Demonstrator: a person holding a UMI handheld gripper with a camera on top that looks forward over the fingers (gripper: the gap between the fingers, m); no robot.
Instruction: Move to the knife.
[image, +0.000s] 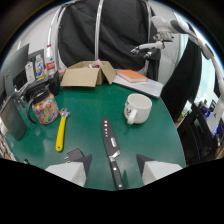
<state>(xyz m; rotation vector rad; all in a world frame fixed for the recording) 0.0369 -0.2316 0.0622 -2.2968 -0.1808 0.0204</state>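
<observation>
Seemingly untouched, the knife (111, 150) lies on the green table (160, 140) between the released tongs (116, 172).

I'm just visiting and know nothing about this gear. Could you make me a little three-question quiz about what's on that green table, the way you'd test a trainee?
1. True or false: the knife lies between the two fingers of the gripper, with a gap at each side.
2. Which thing lies beside the knife, on the side of the colourful jar? A) the white mug B) the yellow wrench C) the cardboard box
3. Fill in: the knife's black handle points toward the ____, its blade away.

Key: 1 true. 2 B. 3 gripper.
</observation>
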